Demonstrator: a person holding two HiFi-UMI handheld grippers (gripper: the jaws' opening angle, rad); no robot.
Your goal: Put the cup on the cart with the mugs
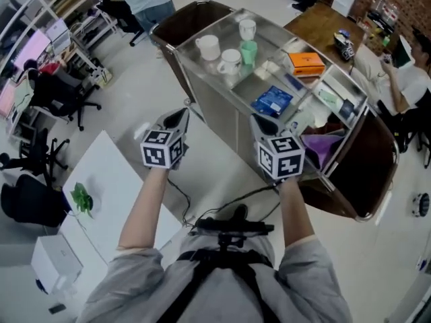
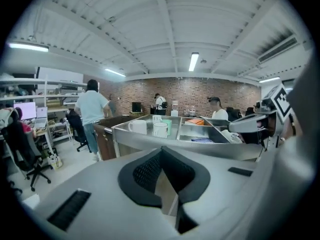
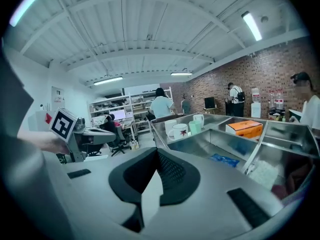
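While both grippers hang in front of the cart (image 1: pixel 219 110), neither one has anything in it. The left gripper (image 1: pixel 176 118) has its black ribbed pads (image 2: pixel 145 171) pressed together tip to tip, and the right gripper (image 1: pixel 264 123) looks the same, squeezed closed on nothing. The cup (image 1: pixel 248 51), a smooth pale green one, already stands upright in the cart's far compartment, just beside three glossy white mugs (image 1: pixel 230 60) with handles. The cart is shiny steel, boxy, and split into open trays by thin dividers. A flat orange box (image 1: pixel 306 62) and a crinkly blue packet (image 1: pixel 272 101) lie in the next trays over.
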